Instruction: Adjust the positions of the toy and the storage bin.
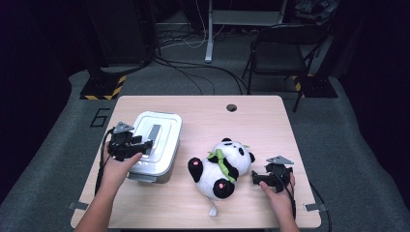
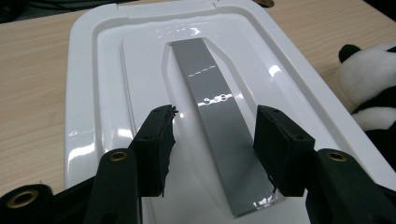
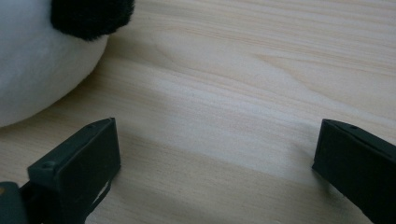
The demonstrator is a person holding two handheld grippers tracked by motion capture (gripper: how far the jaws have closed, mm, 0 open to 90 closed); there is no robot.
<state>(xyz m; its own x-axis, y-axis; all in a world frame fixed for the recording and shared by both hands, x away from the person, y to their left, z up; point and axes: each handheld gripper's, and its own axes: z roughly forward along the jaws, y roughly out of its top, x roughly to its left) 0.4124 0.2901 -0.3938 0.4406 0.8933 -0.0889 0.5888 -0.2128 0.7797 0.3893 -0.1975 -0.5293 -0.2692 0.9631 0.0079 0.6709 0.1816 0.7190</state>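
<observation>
A white lidded box (image 1: 157,140) stands at the table's left; a grey handle strip (image 2: 215,121) runs down the recess of its lid (image 2: 116,70). My left gripper (image 1: 145,145) hovers over the lid's near end, open, its jaws straddling the grey strip (image 1: 153,133) without touching it. A plush panda (image 1: 222,166) with a green bamboo sprig lies on its back in the table's middle. My right gripper (image 1: 258,179) rests just right of the panda (image 3: 42,60), jaws wide open over bare wood. In the left gripper view the panda (image 2: 371,88) lies at the right edge.
The light wooden table (image 1: 203,116) has a round cable hole (image 1: 231,107) near its far edge. Beyond it stand a folding chair (image 1: 280,53), a stand's pole (image 1: 209,29) and floor cables. Bare wood lies behind and in front of the panda.
</observation>
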